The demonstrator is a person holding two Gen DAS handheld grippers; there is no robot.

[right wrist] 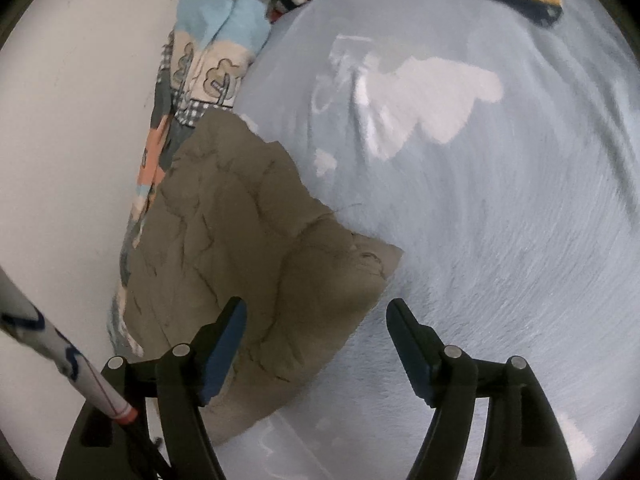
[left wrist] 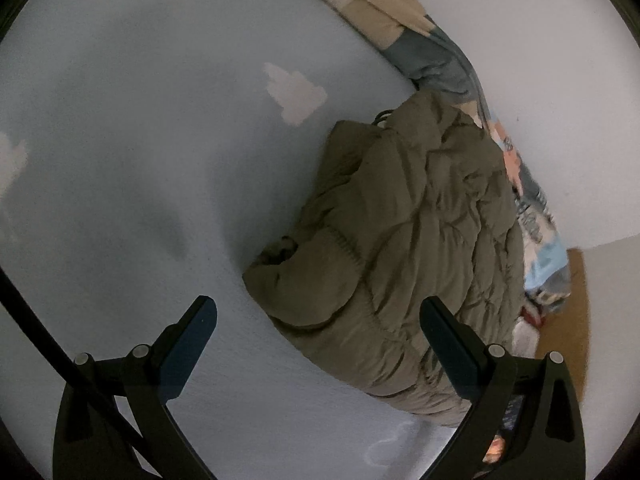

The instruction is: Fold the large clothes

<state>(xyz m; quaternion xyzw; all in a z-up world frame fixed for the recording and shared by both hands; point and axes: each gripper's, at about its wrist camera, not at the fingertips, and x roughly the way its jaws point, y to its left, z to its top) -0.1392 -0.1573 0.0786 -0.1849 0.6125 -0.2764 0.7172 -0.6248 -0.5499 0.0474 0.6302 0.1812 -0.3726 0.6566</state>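
Olive jacket (right wrist: 248, 248) lies just ahead-left of the spread, empty right hand-held gripper (right wrist: 316, 320); left hand-held gripper (left wrist: 318, 320), also spread, faces its end.

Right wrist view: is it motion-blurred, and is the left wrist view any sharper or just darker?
Right wrist view: pale blue cloud-print bedsheet smeared in curved streaks, olive-green puffer jacket soft. Left wrist view: dimmer, sharper quilting on the jacket, a soft shadow on the sheet; both fisheye-bent.

no readable text, labels or numbers, patterned blanket (right wrist: 208, 76) shows pictures only, no words
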